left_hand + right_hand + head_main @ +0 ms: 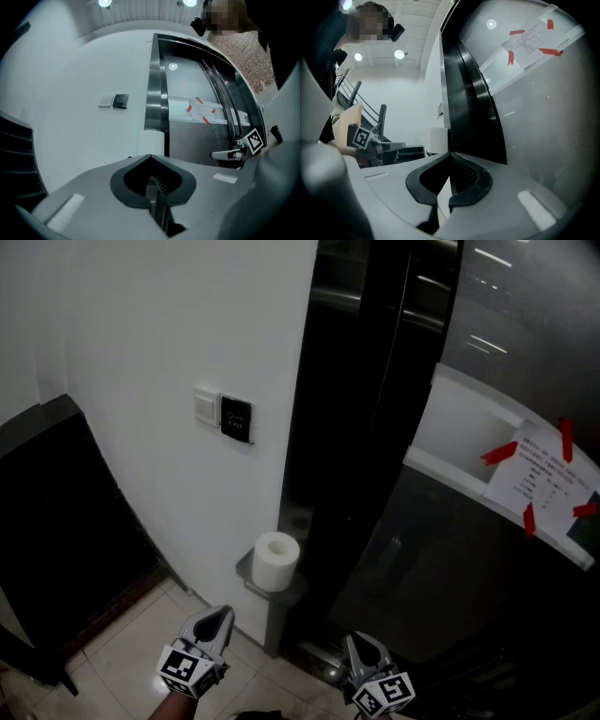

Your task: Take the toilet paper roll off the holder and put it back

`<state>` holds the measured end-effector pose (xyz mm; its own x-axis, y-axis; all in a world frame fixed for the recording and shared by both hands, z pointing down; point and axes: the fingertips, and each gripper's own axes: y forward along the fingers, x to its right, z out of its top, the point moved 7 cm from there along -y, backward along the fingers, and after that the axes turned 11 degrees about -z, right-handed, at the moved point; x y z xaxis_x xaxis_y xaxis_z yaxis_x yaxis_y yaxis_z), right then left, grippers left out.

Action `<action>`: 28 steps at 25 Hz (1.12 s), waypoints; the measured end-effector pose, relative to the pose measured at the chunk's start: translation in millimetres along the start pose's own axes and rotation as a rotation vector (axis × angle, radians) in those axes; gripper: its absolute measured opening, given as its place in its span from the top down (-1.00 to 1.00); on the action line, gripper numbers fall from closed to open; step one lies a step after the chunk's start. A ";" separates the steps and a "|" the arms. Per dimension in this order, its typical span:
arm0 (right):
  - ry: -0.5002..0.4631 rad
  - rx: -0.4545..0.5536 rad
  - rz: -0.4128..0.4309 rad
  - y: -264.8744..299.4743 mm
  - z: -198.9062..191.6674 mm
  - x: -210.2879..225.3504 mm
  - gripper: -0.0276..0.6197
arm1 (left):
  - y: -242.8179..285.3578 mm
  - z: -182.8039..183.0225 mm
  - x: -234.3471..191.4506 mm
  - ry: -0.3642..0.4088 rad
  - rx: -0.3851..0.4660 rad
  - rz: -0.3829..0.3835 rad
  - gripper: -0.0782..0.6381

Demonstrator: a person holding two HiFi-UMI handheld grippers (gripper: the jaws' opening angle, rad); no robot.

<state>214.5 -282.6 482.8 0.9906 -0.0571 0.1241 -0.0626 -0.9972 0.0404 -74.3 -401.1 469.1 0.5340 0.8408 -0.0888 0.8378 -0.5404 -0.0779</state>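
A white toilet paper roll [276,561] stands upright on a small grey holder [246,570] against the dark door frame. My left gripper [222,612] is held level below and left of the roll, a short way off, jaws shut and empty. My right gripper [359,641] is lower right of the holder, also shut with nothing in it. In the left gripper view the roll [152,142] shows just above the closed tips of the left gripper [150,155], with the right gripper [229,153] off to the side. The right gripper view has the roll [438,139] ahead and the left gripper [393,146] at left.
A white switch [206,406] and a black card reader [236,418] sit on the white wall above the roll. A notice taped with red tape [544,479] hangs on the glass panel at right. A black panel [56,521] leans at left over the tiled floor [131,662].
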 end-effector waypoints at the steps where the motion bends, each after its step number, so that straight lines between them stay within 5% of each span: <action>1: -0.001 0.003 -0.002 0.2 0.9 0.1 0.87 | 2.1 3.1 0.4 -0.005 0.002 -0.003 0.78; 9: 0.006 -0.004 -0.015 -4.3 -2.1 0.6 0.87 | 15.2 9.5 -6.2 0.016 0.010 -0.023 0.77; 15: 0.007 0.010 -0.037 -9.8 1.3 4.2 0.87 | 52.2 16.4 -10.3 0.072 -0.019 -0.036 0.06; 19: 0.020 0.031 -0.080 -19.2 3.2 11.4 0.87 | 85.9 20.5 -17.1 0.038 -0.053 -0.030 -0.49; 28: 0.032 0.031 -0.163 -39.9 2.0 29.4 0.87 | 136.9 13.4 -19.0 0.080 -0.179 -0.051 -0.56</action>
<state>246.4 -244.5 482.8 0.9829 0.1065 0.1500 0.1028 -0.9942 0.0323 28.7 -491.5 446.7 0.4918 0.8706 -0.0094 0.8669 -0.4887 0.0984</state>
